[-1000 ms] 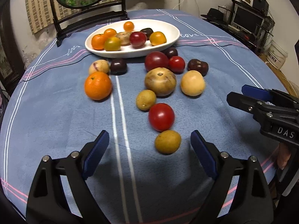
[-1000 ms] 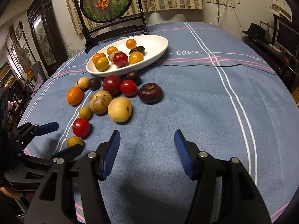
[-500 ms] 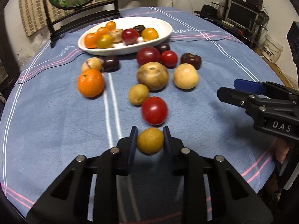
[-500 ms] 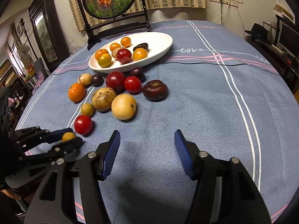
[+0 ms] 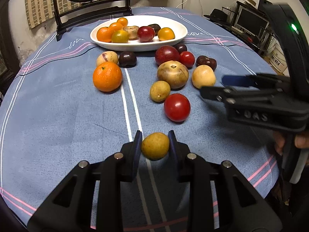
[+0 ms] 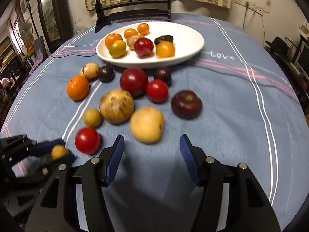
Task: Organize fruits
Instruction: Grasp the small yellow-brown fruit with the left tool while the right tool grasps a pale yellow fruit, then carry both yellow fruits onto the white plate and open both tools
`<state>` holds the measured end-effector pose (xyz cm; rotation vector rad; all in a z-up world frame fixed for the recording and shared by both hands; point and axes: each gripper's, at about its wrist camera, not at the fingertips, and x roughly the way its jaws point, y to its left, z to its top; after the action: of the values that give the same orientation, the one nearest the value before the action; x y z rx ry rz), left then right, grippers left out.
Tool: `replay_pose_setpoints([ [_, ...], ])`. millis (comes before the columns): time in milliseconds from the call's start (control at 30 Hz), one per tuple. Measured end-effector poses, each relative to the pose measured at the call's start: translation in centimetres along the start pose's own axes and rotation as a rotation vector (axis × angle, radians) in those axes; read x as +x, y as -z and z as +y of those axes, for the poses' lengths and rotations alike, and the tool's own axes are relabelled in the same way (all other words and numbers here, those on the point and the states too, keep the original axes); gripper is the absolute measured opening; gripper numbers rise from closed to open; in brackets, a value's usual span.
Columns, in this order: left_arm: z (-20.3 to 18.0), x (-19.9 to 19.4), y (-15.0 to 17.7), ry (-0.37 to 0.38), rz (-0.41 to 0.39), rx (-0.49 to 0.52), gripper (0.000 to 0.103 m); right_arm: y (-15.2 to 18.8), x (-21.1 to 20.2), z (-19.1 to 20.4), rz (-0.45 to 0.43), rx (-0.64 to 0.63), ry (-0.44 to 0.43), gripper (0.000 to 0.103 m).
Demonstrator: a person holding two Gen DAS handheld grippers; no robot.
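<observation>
A small yellow-brown fruit point(image 5: 155, 148) sits clamped between the left gripper point(image 5: 155, 145) fingers, low over the blue tablecloth point(image 5: 58, 116). The white plate point(image 5: 179, 38) lies straight ahead, beyond the loose fruits. The right gripper point(image 6: 152, 158), jaws apart and empty, faces a pale yellow fruit point(image 6: 146, 124); only its view shows the left gripper from the side.

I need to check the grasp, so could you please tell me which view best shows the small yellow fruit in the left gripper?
The left wrist view: the small yellow fruit sits centred and sharp, clamped in the left gripper. The right wrist view shows it only small and partly hidden at the lower left edge.
</observation>
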<state>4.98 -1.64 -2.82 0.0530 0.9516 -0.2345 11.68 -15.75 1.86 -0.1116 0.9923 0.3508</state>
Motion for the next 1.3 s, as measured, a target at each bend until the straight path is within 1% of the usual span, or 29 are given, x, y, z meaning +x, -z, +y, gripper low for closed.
replay_pose_setpoints([
  [67,0.1,0.0,0.0,0.005,0.000,-0.003,0.028,-0.6,0.6,0.5,0.003,-0.020,0.023,0.061],
  [100,0.2,0.1,0.0,0.007,0.000,-0.003,0.028,-0.8,1.1,0.6,0.013,-0.024,0.027,0.056],
  [133,0.1,0.1,0.0,0.007,0.000,-0.003,0.028,-0.9,1.5,0.7,0.023,-0.027,0.027,0.045],
  [200,0.2,0.1,0.0,0.010,0.001,-0.004,0.028,-1.0,1.9,0.6,0.024,-0.019,0.024,0.043],
  [267,0.3,0.1,0.0,0.012,0.001,-0.004,0.028,-1.0,1.8,0.4,0.011,-0.010,0.007,0.038],
  [367,0.4,0.1,-0.1,0.020,0.005,-0.016,0.028,-0.7,1.3,-0.3,0.003,0.026,-0.014,0.038],
  [500,0.5,0.0,-0.1,0.021,0.005,-0.022,0.028,-0.3,-0.3,-1.4,-0.038,0.065,-0.034,0.038],
  [600,0.2,-0.3,-0.3,0.020,-0.007,-0.017,0.028,0.0,-1.5,-2.1,-0.064,0.082,-0.046,0.038],
  [867,-0.3,-1.6,-1.3,0.011,-0.047,0.003,0.028,0.5,-3.1,-2.9,-0.101,0.101,-0.062,0.038],
  [1000,0.4,-2.1,-3.0,0.021,-0.069,-0.019,0.028,-0.1,-4.3,-3.2,-0.149,0.115,-0.068,0.038],
  [1133,1.4,-1.9,-5.1,0.030,-0.078,-0.060,0.028,-1.6,-5.4,-3.2,-0.192,0.095,-0.060,0.038],
  [1300,1.9,-1.7,-9.4,-0.006,-0.127,-0.061,0.028,-4.6,-5.5,-2.7,-0.239,0.070,-0.067,0.038],
])
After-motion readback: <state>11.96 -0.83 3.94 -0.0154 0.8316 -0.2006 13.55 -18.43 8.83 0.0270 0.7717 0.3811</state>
